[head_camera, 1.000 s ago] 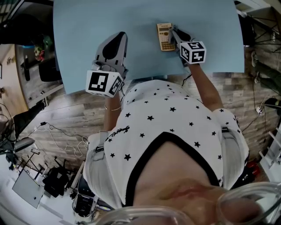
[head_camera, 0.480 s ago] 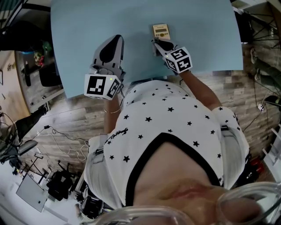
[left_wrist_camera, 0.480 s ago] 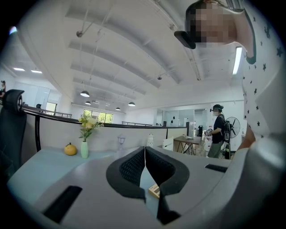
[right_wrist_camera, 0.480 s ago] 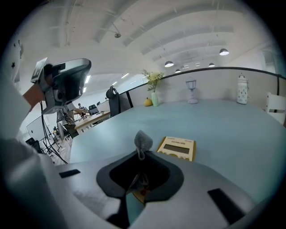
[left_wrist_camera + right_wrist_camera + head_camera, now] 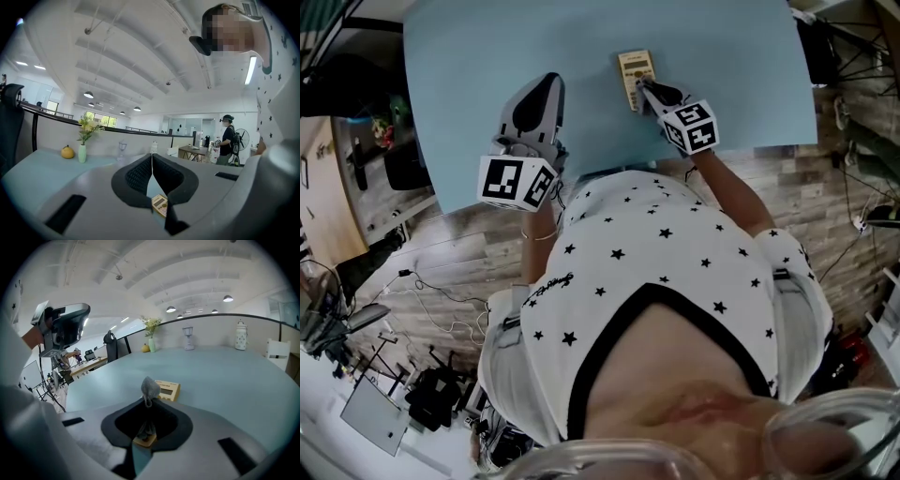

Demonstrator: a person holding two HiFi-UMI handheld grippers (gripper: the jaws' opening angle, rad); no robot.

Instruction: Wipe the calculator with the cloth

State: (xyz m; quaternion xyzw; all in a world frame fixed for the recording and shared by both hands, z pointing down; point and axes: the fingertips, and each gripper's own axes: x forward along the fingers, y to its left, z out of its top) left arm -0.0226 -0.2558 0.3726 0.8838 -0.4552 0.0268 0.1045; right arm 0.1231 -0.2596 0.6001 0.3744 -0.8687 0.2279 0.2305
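- Between the jaws of my right gripper [image 5: 148, 405] sits the grey cloth [image 5: 150, 386], pinched tight, with a tuft standing up past the tips.
- Under those tips lies the near end of the calculator [image 5: 634, 67]. Its display end shows just beyond the cloth on the blue table [image 5: 225, 376].
- A second ago this gripper stood just beside the calculator's right edge. Half a second ago it covered more of the keypad, and now it sits on the near right corner.
- I take that as a wiping stroke under way: the cloth has reached the face and is drawing back toward me. Most of the face probably still needs passes.
- The calculator also looks slightly nearer my left gripper than it did a second ago. It may be sliding under the cloth, but the head view has shifted too, so I cannot be sure.
- Its long axis runs away from me across the table, with the display end far and leaning a little to my left, and the keys toward me.
- My left gripper [image 5: 151, 161] has its jaws together on nothing, well apart from the calculator on its left.
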